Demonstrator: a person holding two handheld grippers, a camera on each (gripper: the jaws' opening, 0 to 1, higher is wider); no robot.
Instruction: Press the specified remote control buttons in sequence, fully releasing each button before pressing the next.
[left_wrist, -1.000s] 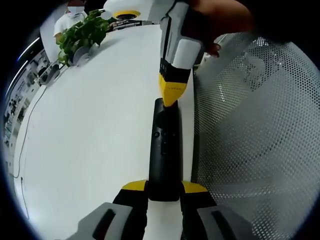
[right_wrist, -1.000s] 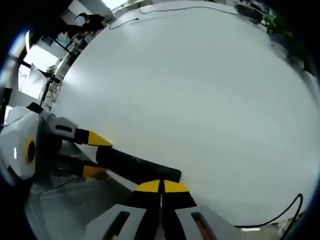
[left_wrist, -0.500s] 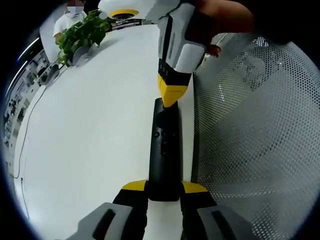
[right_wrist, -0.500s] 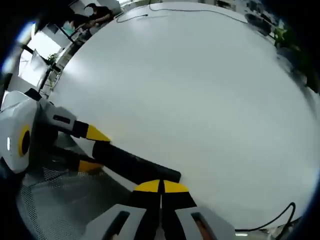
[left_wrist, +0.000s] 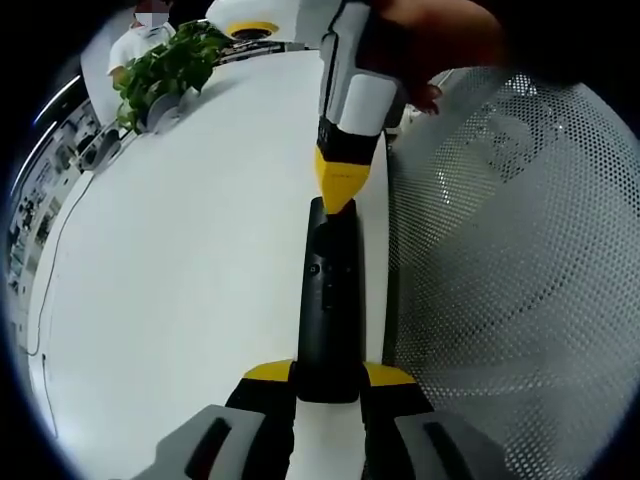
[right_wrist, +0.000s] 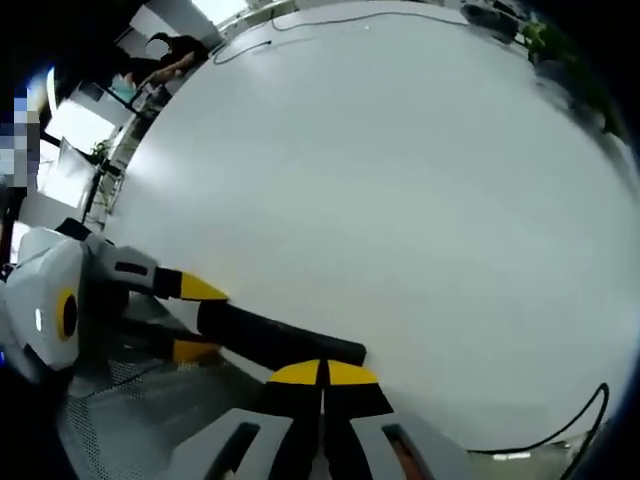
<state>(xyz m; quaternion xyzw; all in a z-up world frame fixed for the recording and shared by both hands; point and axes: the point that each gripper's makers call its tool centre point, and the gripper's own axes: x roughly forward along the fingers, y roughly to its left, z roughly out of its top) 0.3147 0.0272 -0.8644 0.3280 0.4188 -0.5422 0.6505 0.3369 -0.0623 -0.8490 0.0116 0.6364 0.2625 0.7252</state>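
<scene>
On the table (left_wrist: 180, 250), your left gripper (left_wrist: 328, 378) clamps the remote (left_wrist: 328, 310); your right gripper (left_wrist: 338, 195), jaws together, hides its far end; button markings unreadable.

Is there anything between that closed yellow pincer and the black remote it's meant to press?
Nothing visible stands between them. In the left gripper view the right gripper, jaws together, has its yellow tip right at the far end of the remote, which the left gripper holds by its near end over the white table.

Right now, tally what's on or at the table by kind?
Black remote control: 1
Grippers: 2, the left gripper and the right gripper
Potted plant: 1
Mesh chair: 1
Cable: 1
Total: 6
</scene>
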